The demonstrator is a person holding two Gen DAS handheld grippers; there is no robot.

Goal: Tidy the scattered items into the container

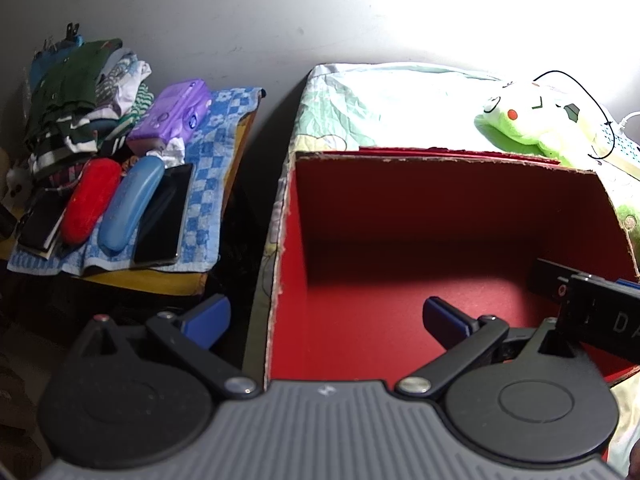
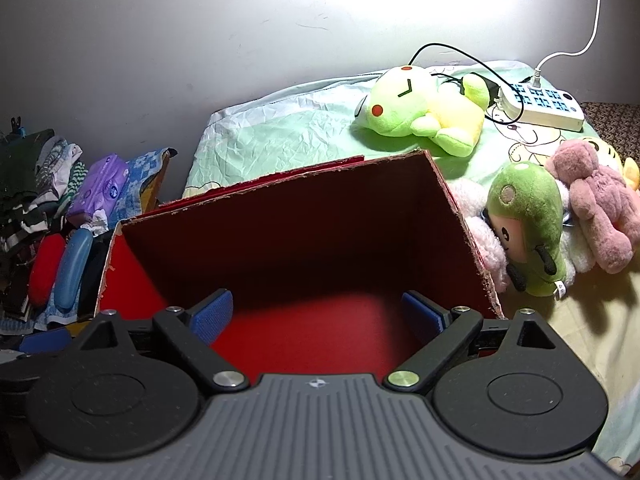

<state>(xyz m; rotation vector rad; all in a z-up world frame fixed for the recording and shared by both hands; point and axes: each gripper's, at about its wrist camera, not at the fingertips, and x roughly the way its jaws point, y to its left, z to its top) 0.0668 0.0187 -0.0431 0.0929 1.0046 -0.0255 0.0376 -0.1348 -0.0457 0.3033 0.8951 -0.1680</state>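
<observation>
— Both tongs you hold are spread apart with nothing between the blue pads: your left gripper [image 1: 326, 318] straddles the near-left wall of the red box [image 1: 452, 208], and your right gripper [image 2: 318, 312] hangs over the box's open mouth.

— Where do the things to tidy lie?

— You have soft toys on the bed sheet [image 2: 280, 120] to the right of the box. A light green plush [image 2: 424, 114] lies beyond the far right corner, near the white power strip [image 2: 540, 106]. A darker green plush doll [image 2: 528, 228] leans against the box's right wall, touching a pink teddy [image 2: 596, 204] on its right, with a pale fluffy toy [image 2: 484, 236] partly hidden behind them.

— And inside the box?

— Your two views show only its red floor, part lit, part in shadow. In the left wrist view, the black body of your other tool [image 1: 600, 312] crosses the box's right side.

— What sits to the left?

— A low stand covered with a blue checked cloth [image 1: 208, 168], well apart from the bed. On it you see a red case [image 1: 90, 202], a blue case [image 1: 132, 208] just beside it, a dark tablet [image 1: 164, 216], a purple tissue pack [image 1: 172, 114] and a heap of folded clothes [image 1: 80, 92].
</observation>
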